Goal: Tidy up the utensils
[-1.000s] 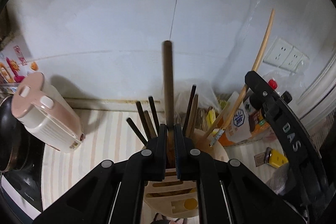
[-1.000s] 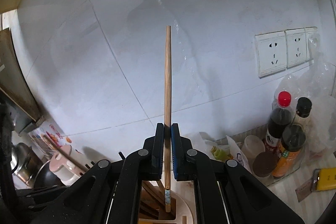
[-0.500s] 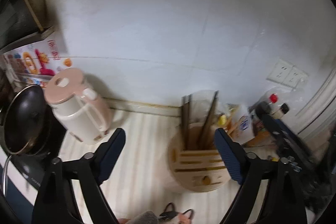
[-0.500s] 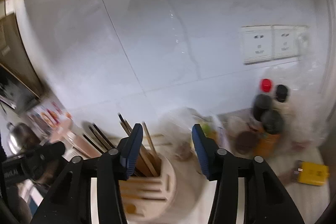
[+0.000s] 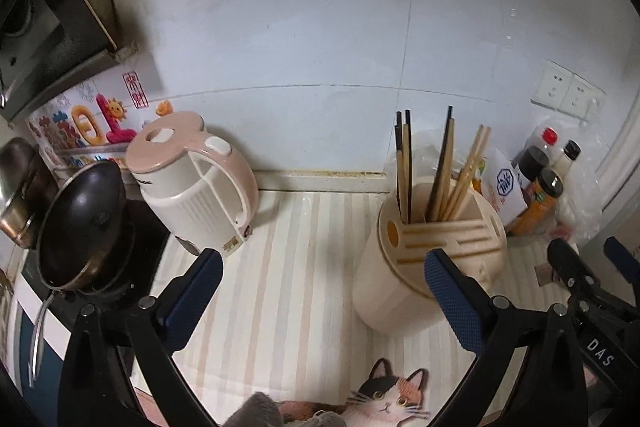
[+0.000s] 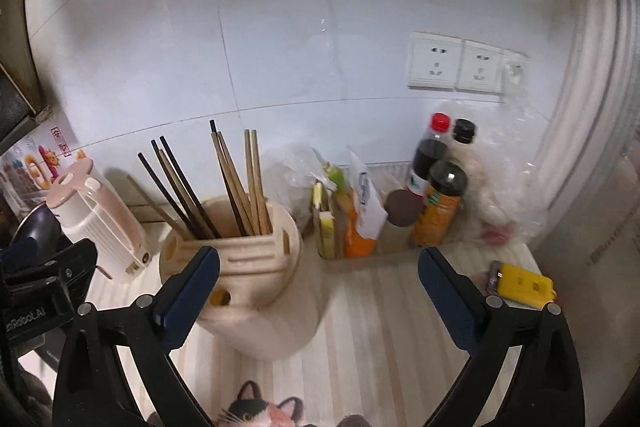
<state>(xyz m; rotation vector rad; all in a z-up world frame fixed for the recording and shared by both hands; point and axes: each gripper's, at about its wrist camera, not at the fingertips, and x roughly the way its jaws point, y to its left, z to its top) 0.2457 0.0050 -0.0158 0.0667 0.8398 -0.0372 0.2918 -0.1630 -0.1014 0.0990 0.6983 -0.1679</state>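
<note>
A cream utensil holder (image 5: 432, 255) stands on the striped counter, right of centre in the left wrist view and left of centre in the right wrist view (image 6: 256, 287). Several dark and light wooden chopsticks (image 5: 444, 167) stand upright in it, also in the right wrist view (image 6: 240, 183). My left gripper (image 5: 324, 287) is open and empty, back from the holder. My right gripper (image 6: 320, 283) is open and empty, also back from it. The right gripper shows at the right edge of the left wrist view (image 5: 592, 291).
A pink-lidded kettle (image 5: 196, 183) stands left of the holder, with a black pan (image 5: 80, 223) on the stove beyond. Sauce bottles (image 6: 436, 195) and packets (image 6: 360, 215) stand at the right by the wall. A yellow object (image 6: 520, 283) lies at the right. A cat-print cloth (image 5: 384, 399) lies at the front edge.
Both grippers were shut on a chopstick held upright over the holder. They opened, let the chopsticks go into the holder, and pulled back and away from it.
</note>
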